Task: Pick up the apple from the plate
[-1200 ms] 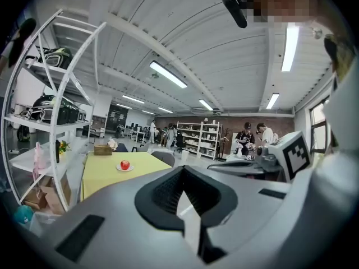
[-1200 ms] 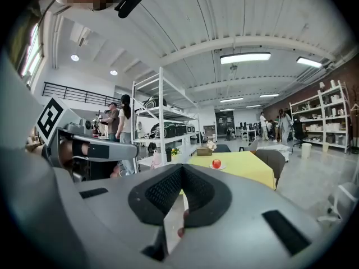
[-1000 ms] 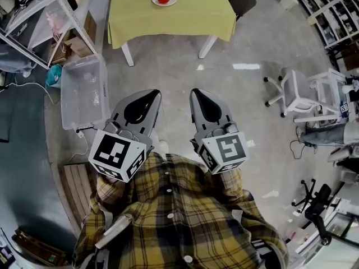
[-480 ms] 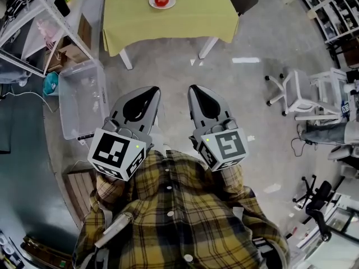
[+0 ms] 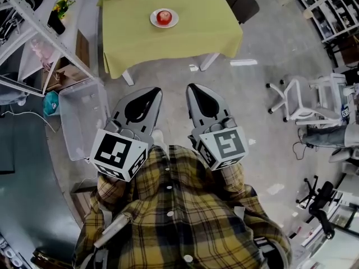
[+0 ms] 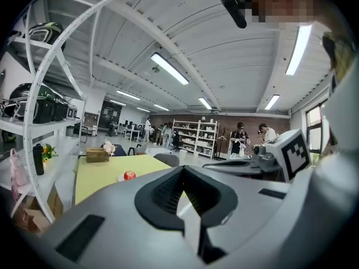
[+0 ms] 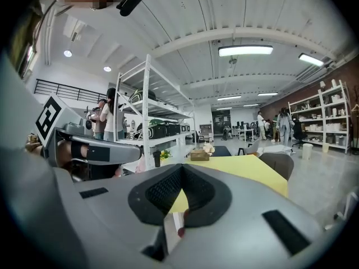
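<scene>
Apple [image 5: 164, 17] on white plate [image 5: 173, 22], on the far half of the yellow-green table [image 5: 168, 46]. Left gripper [image 5: 151, 93] and right gripper [image 5: 194, 88]: jaws closed, holding nothing, well short of the table.

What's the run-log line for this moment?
stage: pre-grasp | apple: on plate, untouched | left gripper: shut, empty | right gripper: shut, empty | both short of table

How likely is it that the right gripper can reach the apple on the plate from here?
Probably not yet. The apple sits on its plate, well ahead of the right gripper, with open floor between. Nothing blocks the way, but its jaws are shut; step closer and open them.
</scene>
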A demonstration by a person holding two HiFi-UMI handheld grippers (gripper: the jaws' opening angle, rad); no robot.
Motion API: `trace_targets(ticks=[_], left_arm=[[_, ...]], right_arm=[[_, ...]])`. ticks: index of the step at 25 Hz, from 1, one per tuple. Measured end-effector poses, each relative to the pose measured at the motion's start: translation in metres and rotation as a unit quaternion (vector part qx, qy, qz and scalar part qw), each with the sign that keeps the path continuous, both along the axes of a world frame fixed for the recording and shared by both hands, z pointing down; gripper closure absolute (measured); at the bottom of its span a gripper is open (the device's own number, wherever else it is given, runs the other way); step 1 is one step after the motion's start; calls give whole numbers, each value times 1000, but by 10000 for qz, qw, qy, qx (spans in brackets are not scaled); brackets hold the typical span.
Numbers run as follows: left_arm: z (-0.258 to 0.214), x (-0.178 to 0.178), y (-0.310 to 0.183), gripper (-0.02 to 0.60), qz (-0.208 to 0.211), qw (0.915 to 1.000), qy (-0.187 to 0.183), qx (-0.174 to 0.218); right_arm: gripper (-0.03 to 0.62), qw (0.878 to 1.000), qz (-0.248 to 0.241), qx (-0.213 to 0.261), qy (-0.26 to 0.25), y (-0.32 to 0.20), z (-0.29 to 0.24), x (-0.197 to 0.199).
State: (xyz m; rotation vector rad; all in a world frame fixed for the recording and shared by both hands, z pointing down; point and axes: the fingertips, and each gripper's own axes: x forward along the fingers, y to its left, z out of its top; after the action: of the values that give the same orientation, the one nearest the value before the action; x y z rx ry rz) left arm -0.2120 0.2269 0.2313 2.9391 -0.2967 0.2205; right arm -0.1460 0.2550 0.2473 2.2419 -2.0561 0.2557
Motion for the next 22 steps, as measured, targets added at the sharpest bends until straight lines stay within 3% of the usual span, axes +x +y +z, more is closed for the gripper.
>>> trace_targets(ticks=[12,22], left_arm=[[19,45,-61,574,80,9995,-195,-252],[17,136,-116,574,-370,9990,-133,-197]], right_arm=[[597,9996,144,-220,-116,-58,16,49],[597,9996,-235,-124,-78,-111,13,145]])
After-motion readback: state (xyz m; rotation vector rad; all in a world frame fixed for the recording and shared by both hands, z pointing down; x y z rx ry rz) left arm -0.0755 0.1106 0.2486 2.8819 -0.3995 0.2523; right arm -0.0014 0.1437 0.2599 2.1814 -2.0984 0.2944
